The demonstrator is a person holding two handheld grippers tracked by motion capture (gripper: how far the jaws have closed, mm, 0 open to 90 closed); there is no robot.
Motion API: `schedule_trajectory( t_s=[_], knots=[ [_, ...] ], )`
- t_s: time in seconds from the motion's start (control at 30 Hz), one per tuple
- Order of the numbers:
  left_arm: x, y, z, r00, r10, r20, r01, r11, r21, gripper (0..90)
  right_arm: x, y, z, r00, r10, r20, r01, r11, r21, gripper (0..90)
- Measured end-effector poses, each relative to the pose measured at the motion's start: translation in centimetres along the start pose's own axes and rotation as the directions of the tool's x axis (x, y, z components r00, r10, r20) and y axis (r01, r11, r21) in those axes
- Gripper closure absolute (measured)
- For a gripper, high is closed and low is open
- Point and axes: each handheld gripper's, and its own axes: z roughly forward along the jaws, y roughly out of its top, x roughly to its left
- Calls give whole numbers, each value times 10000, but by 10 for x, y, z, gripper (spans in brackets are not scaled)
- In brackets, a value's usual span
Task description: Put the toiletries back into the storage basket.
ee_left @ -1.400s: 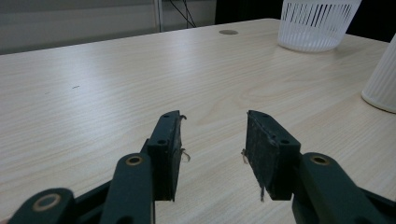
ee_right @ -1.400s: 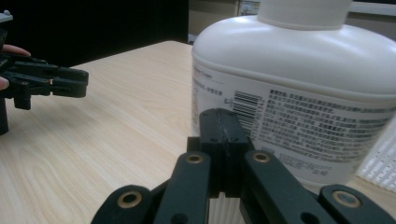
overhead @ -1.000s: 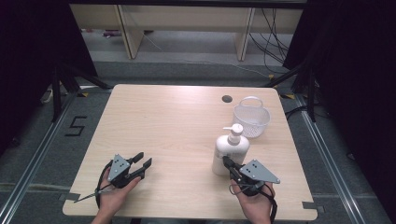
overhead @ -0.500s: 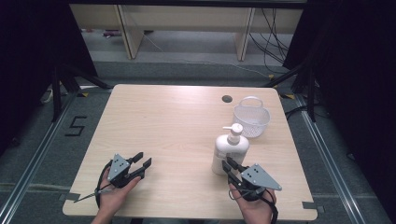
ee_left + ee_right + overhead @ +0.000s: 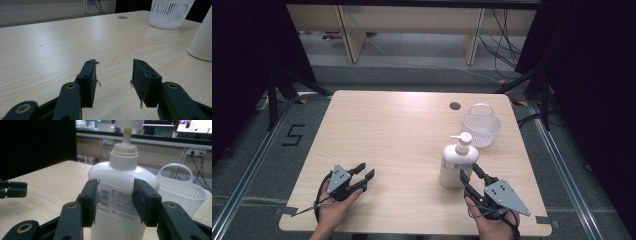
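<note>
Right gripper [image 5: 471,175] sits just in front of the pump bottle [image 5: 456,162], held low in the right hand [image 5: 492,222]; its jaws have just been opening, nothing between them. Left gripper [image 5: 363,174], well left of the bottle, rests in the left hand [image 5: 334,205], jaws parted and empty.

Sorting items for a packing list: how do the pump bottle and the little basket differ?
The pump bottle is tall, solid-walled and capped by a pump; the basket is low, slatted and open-topped with a handle. The bottle stands right before the right gripper; the basket sits farther back. Both are white and upright.
</note>
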Motion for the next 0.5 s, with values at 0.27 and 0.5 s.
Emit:
schedule_trajectory(
  t_s=[0.27, 0.5],
  knots=[
    [0, 0, 0, 10000, 16, -49, -17, 10000, -12, 537, -3, 6, 5, 9988, 214, 450, -204, 9996, -217, 465],
    [0, 0, 1, 10000, 9, 0, -9, 9999, -109, 535, -5, 13, 8, 9960, 427, 781, -386, 9978, -530, 440]
  ],
)
